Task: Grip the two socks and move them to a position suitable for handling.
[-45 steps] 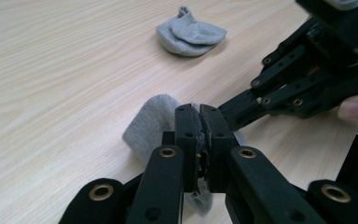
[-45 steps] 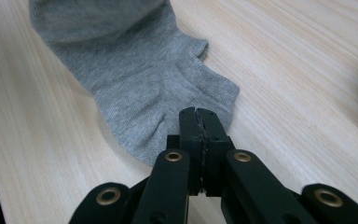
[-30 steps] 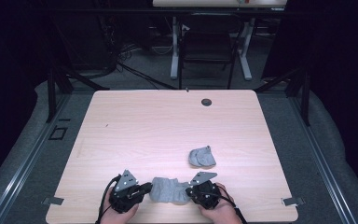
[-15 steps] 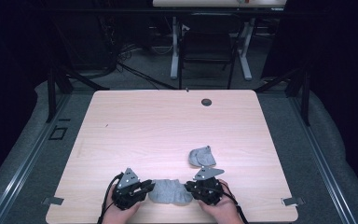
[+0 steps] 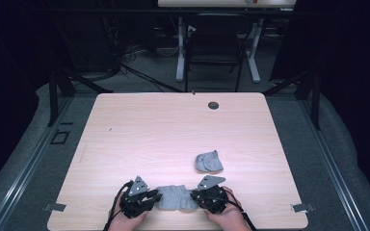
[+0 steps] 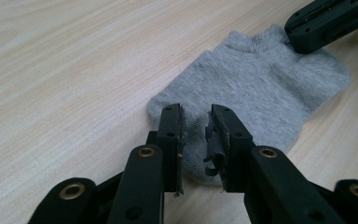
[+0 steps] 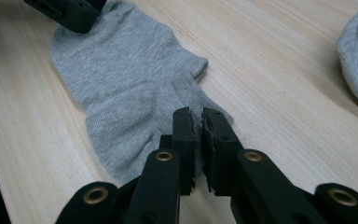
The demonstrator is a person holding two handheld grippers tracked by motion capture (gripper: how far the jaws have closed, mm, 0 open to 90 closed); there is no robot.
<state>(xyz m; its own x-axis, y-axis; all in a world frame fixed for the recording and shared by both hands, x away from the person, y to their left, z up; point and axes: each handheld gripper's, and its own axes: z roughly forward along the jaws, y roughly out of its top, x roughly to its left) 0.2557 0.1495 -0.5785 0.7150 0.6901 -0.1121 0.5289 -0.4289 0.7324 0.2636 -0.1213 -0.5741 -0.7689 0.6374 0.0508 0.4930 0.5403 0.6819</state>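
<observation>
Grey ankle sock (image 5: 174,197) flat on desk (image 5: 164,130), long axis 9-to-3. Left hand-held gripper (image 6: 195,122) slightly parted astride toe; right hand-held gripper (image 7: 197,122) near-closed, pinching cuff edge.

My high view looks forward and down from above the near side, taking in the whole table (image 5: 183,130) and the floor beyond. My left gripper view sits low and close, looking along its jaws across the sock (image 6: 261,88) toward the right gripper (image 6: 328,21). My right gripper view faces back across the same sock (image 7: 130,88). All three share it.
</observation>
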